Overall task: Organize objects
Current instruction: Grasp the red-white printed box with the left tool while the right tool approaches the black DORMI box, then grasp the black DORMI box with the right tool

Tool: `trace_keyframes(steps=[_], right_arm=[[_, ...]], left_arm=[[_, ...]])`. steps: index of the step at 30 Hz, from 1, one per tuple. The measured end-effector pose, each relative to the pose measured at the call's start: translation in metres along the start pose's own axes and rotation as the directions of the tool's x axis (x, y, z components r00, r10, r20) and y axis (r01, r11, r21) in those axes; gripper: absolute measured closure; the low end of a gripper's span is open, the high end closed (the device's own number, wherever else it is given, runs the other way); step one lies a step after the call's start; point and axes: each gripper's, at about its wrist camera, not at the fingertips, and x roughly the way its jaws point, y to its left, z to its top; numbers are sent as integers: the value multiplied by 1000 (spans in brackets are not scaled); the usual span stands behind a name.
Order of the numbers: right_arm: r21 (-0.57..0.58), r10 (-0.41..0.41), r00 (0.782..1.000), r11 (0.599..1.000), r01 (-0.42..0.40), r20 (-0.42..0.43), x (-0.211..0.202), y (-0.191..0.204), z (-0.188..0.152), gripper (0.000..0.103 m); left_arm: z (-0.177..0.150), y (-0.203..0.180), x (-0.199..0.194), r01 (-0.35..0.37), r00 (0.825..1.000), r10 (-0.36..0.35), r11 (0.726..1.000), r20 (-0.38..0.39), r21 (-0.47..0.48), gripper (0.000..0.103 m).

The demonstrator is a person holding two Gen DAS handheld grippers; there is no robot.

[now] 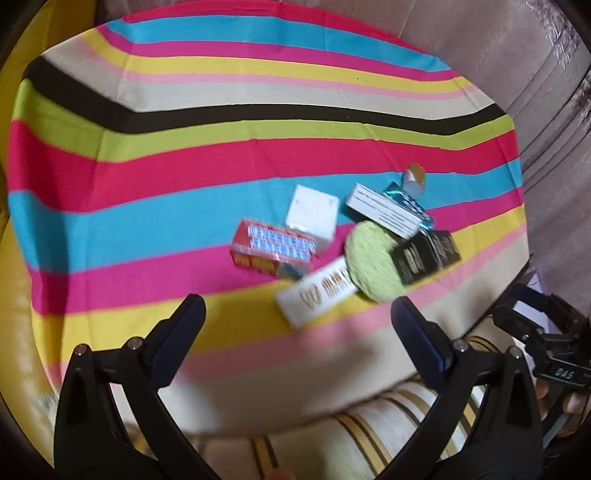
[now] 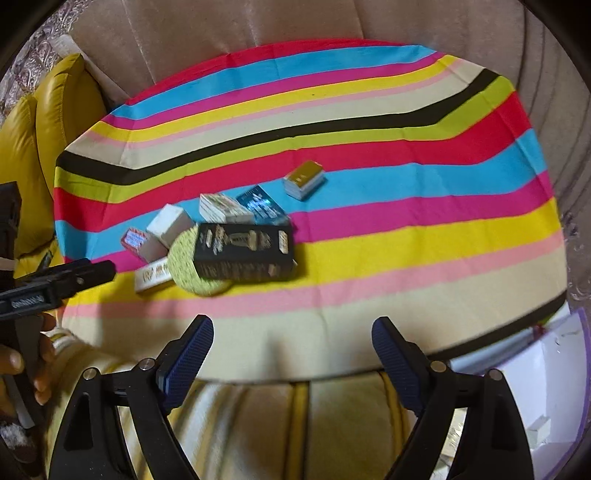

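On a striped cloth (image 1: 184, 184) (image 2: 406, 240) lies a cluster of small boxes. A red box (image 1: 273, 251) (image 2: 132, 238), a white cube box (image 1: 314, 214) (image 2: 170, 225), a long white box (image 1: 317, 295) (image 2: 153, 278), a round green pad (image 1: 373, 262) (image 2: 184, 266), a black box (image 1: 424, 256) (image 2: 245, 251), a striped white box (image 1: 384, 210) (image 2: 223, 208), a teal packet (image 2: 262, 205) and a small gold-topped box (image 2: 304, 179) lie there. My left gripper (image 1: 297, 321) hangs open just short of the cluster, holding nothing. My right gripper (image 2: 291, 343) is open and empty over the cloth's near edge.
A yellow cushion (image 2: 48, 122) sits left of the cloth, and beige upholstery (image 2: 221, 29) rises behind it. A striped pale cushion (image 2: 295, 424) lies below the grippers. A white and purple container (image 2: 546, 387) stands at the right. A hand (image 2: 22, 365) holds the other gripper.
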Motion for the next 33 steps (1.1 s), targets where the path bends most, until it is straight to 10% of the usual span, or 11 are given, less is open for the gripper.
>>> trace_keyframes(steps=[12, 20, 33], right_arm=[[2, 60, 998, 998, -60, -36, 41, 19, 36, 1], [-9, 78, 995, 997, -78, -59, 58, 27, 43, 0], [12, 76, 993, 997, -76, -93, 79, 23, 48, 0]], left_arm=[[30, 17, 42, -51, 998, 53, 994, -21, 94, 2], [28, 24, 58, 3, 997, 2, 997, -74, 73, 39], [23, 18, 39, -2, 1000, 2, 998, -1, 60, 39]])
